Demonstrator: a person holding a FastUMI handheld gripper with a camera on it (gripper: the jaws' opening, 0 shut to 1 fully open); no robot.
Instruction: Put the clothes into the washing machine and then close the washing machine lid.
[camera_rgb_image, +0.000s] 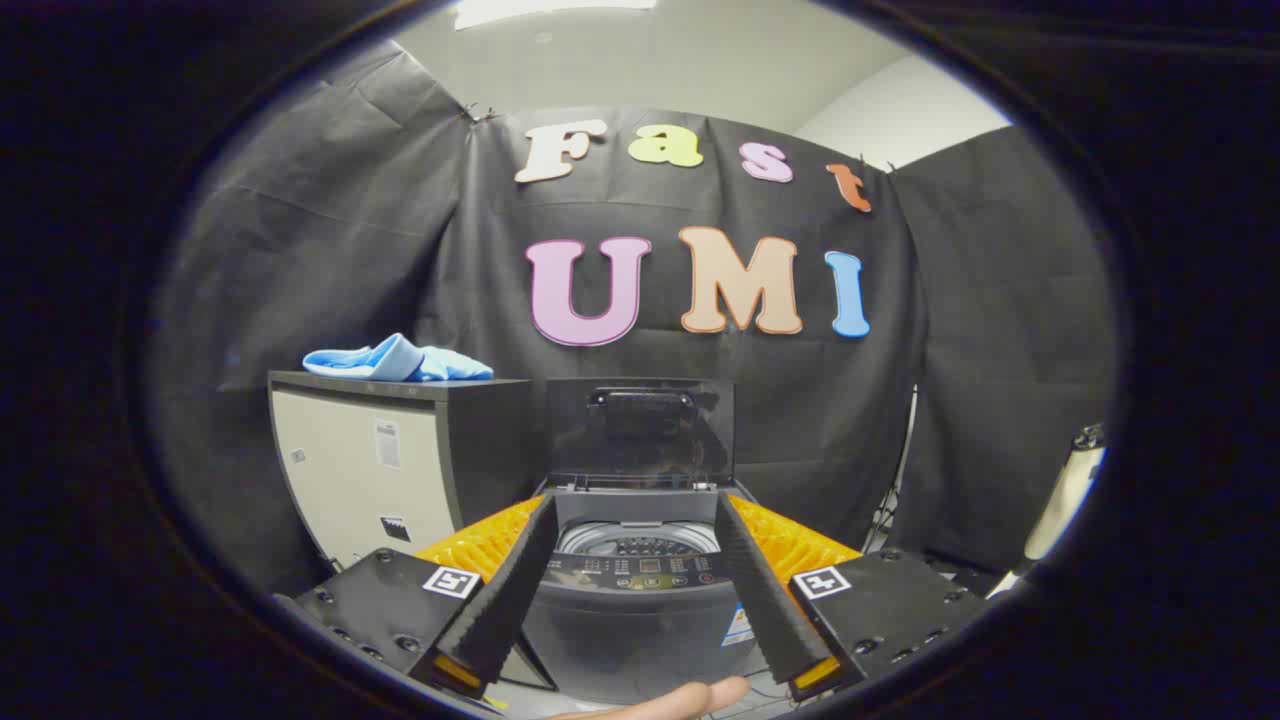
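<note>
The blue clothes (398, 361) lie in a flat, crumpled heap on top of a pale cabinet (372, 470), their long axis running sideways along its dark top. Just beside the cabinet stands the washing machine (636, 600), its lid (640, 432) raised upright at the back and the drum opening exposed. The hand-held gripper (636, 510) has its fingers spread wide and holds nothing; the machine sits between and just beyond them. A fingertip (690, 699) shows below the fingers.
</note>
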